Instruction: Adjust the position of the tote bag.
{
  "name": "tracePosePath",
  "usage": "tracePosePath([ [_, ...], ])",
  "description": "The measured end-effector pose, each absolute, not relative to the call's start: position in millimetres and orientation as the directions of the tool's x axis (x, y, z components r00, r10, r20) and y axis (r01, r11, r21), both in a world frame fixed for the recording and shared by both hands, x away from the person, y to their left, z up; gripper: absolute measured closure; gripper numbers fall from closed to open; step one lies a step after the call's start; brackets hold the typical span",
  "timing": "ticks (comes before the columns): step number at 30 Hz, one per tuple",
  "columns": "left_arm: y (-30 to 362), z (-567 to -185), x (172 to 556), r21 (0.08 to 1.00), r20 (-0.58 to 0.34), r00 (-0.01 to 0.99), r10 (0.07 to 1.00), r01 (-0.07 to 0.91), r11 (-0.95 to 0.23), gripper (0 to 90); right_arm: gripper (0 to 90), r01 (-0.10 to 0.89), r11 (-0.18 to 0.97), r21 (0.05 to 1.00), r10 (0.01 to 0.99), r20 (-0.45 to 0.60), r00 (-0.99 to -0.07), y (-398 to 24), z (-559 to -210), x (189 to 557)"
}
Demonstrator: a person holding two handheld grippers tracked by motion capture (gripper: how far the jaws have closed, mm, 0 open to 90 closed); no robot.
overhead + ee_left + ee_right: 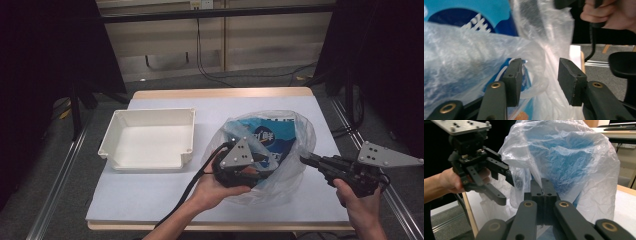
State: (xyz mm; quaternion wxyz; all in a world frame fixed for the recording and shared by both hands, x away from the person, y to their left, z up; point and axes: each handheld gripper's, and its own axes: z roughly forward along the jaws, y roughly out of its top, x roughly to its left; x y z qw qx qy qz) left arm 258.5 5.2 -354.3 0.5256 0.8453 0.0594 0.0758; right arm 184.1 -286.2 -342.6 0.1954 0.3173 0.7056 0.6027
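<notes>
So far, little of the work appears finished. Largest on the table point(150, 200) is the white tray point(150, 137), seen well apart from the left gripper point(262, 162), out to its left side, with nothing lying in it. Next in size is the clear plastic bag point(300, 135), held up between the two grippers, with the blue packet point(272, 137) seen inside it through the film. In the right gripper view the bag point(599, 182) is seen rising just ahead of the jaws as a crumpled dome, the packet point(564, 157) showing blue through it.

A strip of the bag's edge is pinched by the right gripper point(543, 185), whose jaws are pressed flat together on the film; in the high view this gripper point(304, 160) is seen at the bag's right side. The left gripper point(540, 75) is held with its jaws wide apart, a fold of the bag point(534, 62) and a bit of the packet point(481, 22) lying between and beyond them, and nothing is gripped yet. From the right gripper view the left gripper point(506, 187) is seen spread just beside the bag's mouth.

It is judged that the bag is being opened so that the packet can be taken out, perhaps for the tray. One side of the mouth is secured; the other side is not yet caught, and the packet remains wholly inside.
</notes>
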Motion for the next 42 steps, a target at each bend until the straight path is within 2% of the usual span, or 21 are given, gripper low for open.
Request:
tracePosePath([
  [3, 1.1, -361.0, 263.7, 0.893, 0.062, 0.98, 0.191, 0.031, -0.449, 53.5, 90.0, 0.217, 0.068, 0.974, 0.679, 0.114, -0.725, -285.6, -343.2, 184.4],
  [7, -4.5, -373.2, 262.7, 0.857, 0.1, 0.978, 0.185, 0.01, -0.516, 53.5, 90.0, 0.208, 0.071, 0.975, 0.684, 0.104, -0.722, -286.7, -342.5, 184.0],
  [17, -8.1, -386.4, 265.1, 0.828, 0.085, 0.985, 0.15, 0.014, -0.56, 57.7, 90.0, 0.213, 0.068, 0.975, 0.683, 0.111, -0.722, -287.7, -343.0, 184.7],
  [18, -8.1, -387.3, 264.3, 0.831, 0.084, 0.985, 0.148, 0.013, -0.556, 62.0, 90.0, 0.211, 0.07, 0.975, 0.681, 0.108, -0.724, -287.8, -343.4, 185.0],
  [21, -6.0, -387.2, 262.0, 0.838, 0.074, 0.991, 0.111, -0.002, -0.545, 82.8, 90.0, 0.216, 0.068, 0.974, 0.685, 0.112, -0.72, -287.9, -343.6, 184.8],
  [23, -4.8, -385.5, 259.7, 0.845, 0.058, 0.994, 0.094, 0.001, -0.534, 87.4, 90.0, 0.217, 0.067, 0.974, 0.683, 0.114, -0.721, -288.1, -343.7, 184.9],
  [33, 13.7, -361.9, 248.3, 0.899, 0.013, 0.999, 0.03, 0.001, -0.438, 89.0, 90.0, 0.213, 0.075, 0.974, 0.683, 0.105, -0.723, -287.7, -342.7, 185.5],
  [37, 29.9, -346.7, 246.8, 0.921, 0.011, 0.999, 0.044, 0.007, -0.389, 89.1, 90.0, 0.207, 0.067, 0.976, 0.683, 0.106, -0.722, -289.0, -340.5, 184.8],
  [42, 54.2, -325.6, 248.0, 0.935, 0.05, 0.997, 0.061, -0.026, -0.353, 89.2, 90.0, 0.205, 0.063, 0.977, 0.682, 0.108, -0.723, -289.3, -337.5, 186.4],
])
